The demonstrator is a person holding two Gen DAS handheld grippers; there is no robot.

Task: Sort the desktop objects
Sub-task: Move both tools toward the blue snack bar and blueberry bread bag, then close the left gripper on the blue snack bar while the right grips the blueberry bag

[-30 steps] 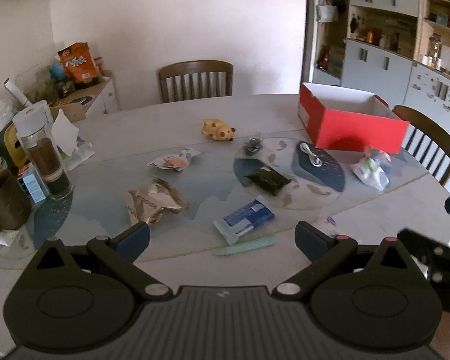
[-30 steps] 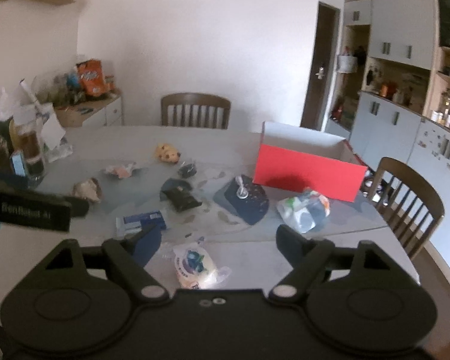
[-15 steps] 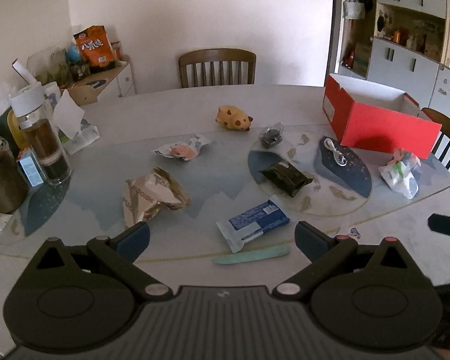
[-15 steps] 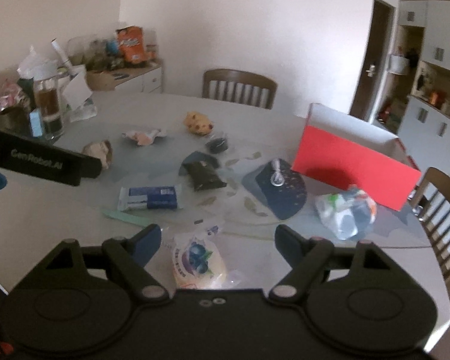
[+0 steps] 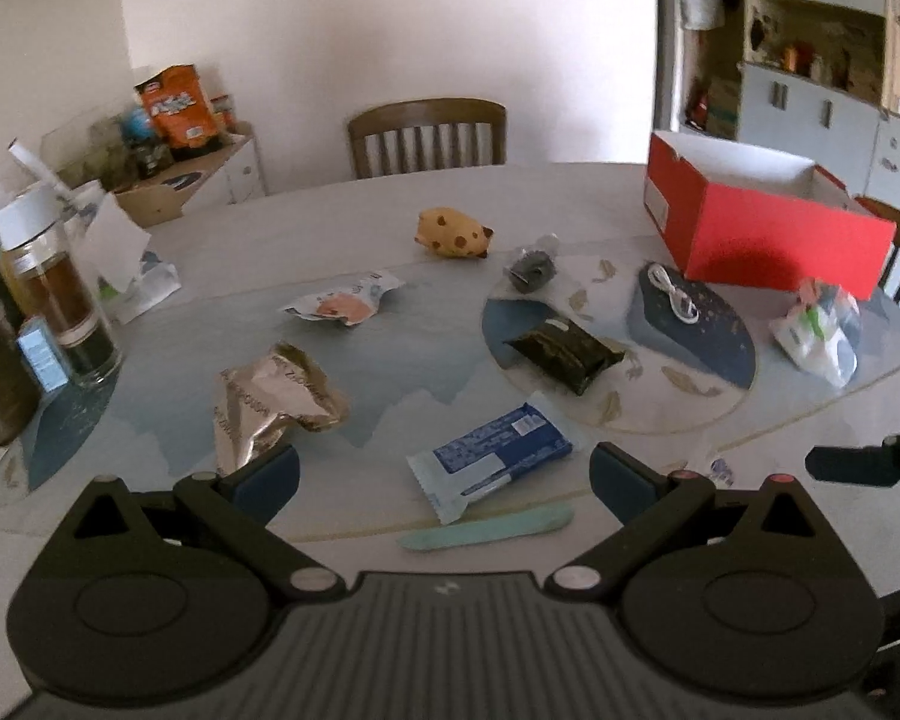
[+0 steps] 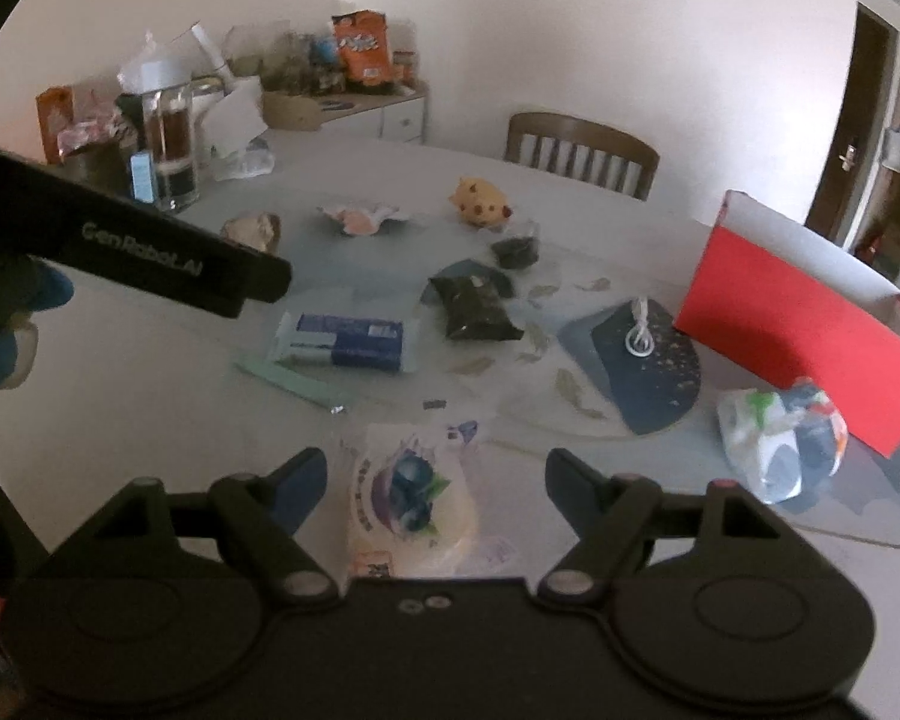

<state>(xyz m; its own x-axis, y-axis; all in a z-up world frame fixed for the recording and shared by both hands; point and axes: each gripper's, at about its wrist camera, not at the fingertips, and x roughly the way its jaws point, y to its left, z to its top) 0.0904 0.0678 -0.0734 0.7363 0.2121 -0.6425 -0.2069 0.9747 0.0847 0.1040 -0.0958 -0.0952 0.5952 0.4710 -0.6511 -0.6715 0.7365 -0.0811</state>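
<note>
Cluttered table; left hand-held gripper wide, right hand-held gripper closing round blueberry pkt.

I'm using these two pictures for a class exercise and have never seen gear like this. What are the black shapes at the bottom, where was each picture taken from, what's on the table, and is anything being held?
No robot here: a person holds a two-finger gripper in each hand, each with a wide-angle camera looking forward along its fingers. The black shapes are those grippers.

In the left camera's picture, the left gripper is open and holds nothing. Ahead lie a blue bar, a green stick, a crumpled foil bag, a dark packet, a yellow toy and a red box, open on top.

In the right camera's picture, the right gripper has its jaws closing, with a blueberry packet between them; the pads are not touching it yet. The black bar at upper left is the other gripper, seen from the side.

Nothing is held so far.
</note>
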